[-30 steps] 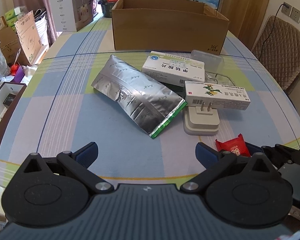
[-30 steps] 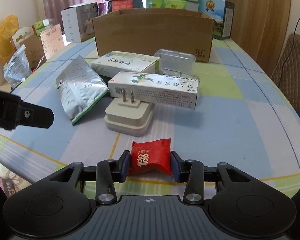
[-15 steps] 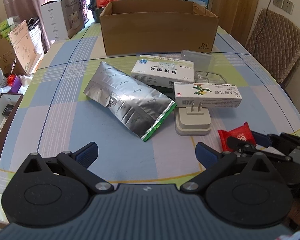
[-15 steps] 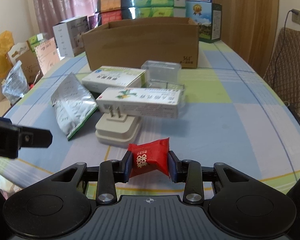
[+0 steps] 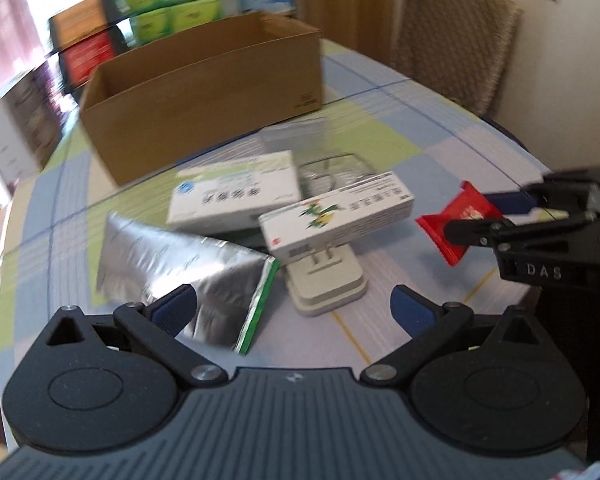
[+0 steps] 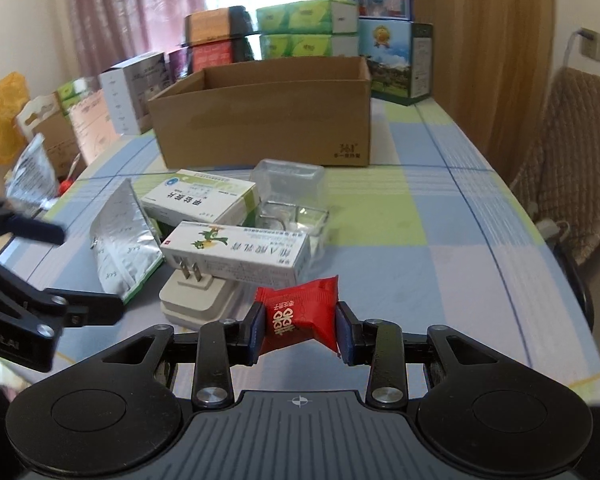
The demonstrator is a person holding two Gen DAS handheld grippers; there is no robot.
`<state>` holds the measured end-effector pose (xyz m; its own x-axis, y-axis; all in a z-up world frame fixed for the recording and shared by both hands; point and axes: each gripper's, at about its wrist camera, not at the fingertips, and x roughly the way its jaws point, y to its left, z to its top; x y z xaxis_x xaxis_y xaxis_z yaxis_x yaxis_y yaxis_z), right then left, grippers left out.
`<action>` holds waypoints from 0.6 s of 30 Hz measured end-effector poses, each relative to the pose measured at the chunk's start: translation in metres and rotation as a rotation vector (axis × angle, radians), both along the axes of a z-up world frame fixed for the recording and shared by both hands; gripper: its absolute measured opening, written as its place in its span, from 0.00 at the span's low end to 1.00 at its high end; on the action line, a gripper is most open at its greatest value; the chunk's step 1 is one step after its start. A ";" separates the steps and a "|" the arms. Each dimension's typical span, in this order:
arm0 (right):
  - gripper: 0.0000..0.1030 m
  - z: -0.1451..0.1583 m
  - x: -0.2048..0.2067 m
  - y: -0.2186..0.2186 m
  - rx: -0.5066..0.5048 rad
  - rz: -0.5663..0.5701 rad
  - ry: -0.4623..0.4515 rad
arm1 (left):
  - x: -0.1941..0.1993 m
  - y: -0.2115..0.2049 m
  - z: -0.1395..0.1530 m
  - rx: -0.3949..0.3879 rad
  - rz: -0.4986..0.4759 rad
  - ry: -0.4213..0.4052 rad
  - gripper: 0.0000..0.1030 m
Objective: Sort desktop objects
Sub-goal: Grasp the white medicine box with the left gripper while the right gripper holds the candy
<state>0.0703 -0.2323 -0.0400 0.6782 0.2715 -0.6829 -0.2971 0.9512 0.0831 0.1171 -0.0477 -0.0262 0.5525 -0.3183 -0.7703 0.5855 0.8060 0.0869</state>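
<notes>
Cardboard box (image 6: 268, 120): interior shows empty in the right view; the left view hides its floor. Right gripper (image 6: 300, 330) clamps red candy packet (image 6: 298, 318) before the box. Left gripper (image 5: 294, 310) gapes, empty.

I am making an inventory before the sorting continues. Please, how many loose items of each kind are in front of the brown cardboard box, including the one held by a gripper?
White medicine cartons: 2
Silver foil pouch: 1
White wall plug adapter: 1
Clear plastic container: 1
Red candy wrapper, held in right gripper: 1
Total: 6
</notes>
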 end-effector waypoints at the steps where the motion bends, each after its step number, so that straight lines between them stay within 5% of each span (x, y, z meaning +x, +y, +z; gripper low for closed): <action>1: 0.33 0.003 0.003 -0.001 -0.010 0.018 0.005 | 0.003 -0.004 0.001 0.009 -0.039 -0.003 0.97; 7: 0.33 0.018 0.025 -0.010 -0.110 0.162 0.043 | 0.018 -0.031 0.000 0.140 -0.295 -0.054 0.90; 13: 0.33 0.031 0.053 -0.018 -0.213 0.296 0.054 | 0.042 -0.055 -0.004 0.199 -0.464 -0.023 0.73; 18: 0.33 0.041 0.075 -0.018 -0.293 0.442 0.049 | 0.058 -0.071 -0.007 0.248 -0.583 -0.020 0.72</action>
<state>0.1449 -0.2508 0.0013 0.5074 0.3170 -0.8013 -0.6773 0.7216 -0.1435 0.1755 -0.1184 -0.0333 0.3573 -0.3851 -0.8509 0.9187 0.3091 0.2459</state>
